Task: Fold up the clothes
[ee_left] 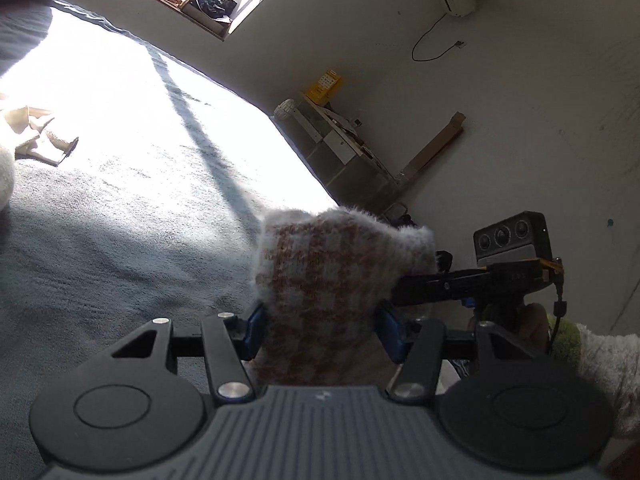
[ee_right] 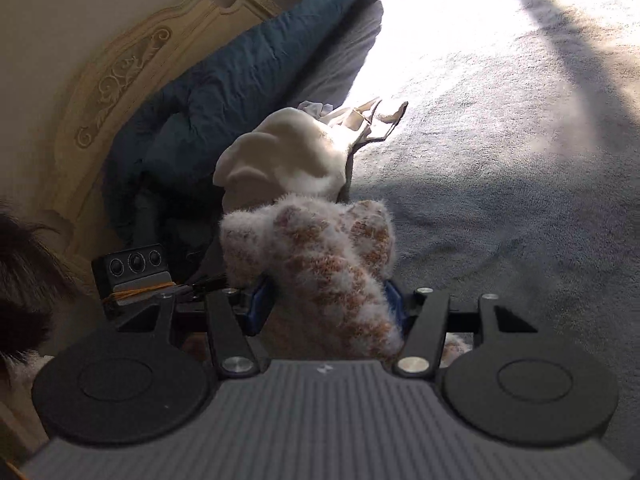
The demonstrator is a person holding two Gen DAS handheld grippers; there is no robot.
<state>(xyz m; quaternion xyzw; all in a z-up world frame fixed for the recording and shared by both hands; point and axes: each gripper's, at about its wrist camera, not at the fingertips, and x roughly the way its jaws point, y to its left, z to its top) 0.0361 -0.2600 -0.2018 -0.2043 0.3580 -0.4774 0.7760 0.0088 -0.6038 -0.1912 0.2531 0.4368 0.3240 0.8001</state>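
Observation:
A fuzzy knit garment (ee_left: 328, 276) in a white and rust-brown check is held up above the grey bed. My left gripper (ee_left: 322, 334) is shut on it, its blue pads pressing a bunched fold from both sides. My right gripper (ee_right: 326, 306) is shut on another bunch of the same fuzzy garment (ee_right: 320, 248). In the left wrist view the right gripper's body and camera block (ee_left: 508, 240) show close by at the right, held by a hand in a fuzzy sleeve (ee_left: 600, 364). In the right wrist view the left gripper's camera block (ee_right: 134, 264) sits close at the left.
A grey blanket (ee_left: 132, 216) covers the bed, part of it in bright sunlight. A cream garment pile (ee_right: 288, 156) and beige pieces (ee_left: 40, 136) lie near a dark teal pillow (ee_right: 240, 80) by the carved headboard (ee_right: 120, 76). A shelf unit (ee_left: 340, 148) stands against the wall beyond the bed.

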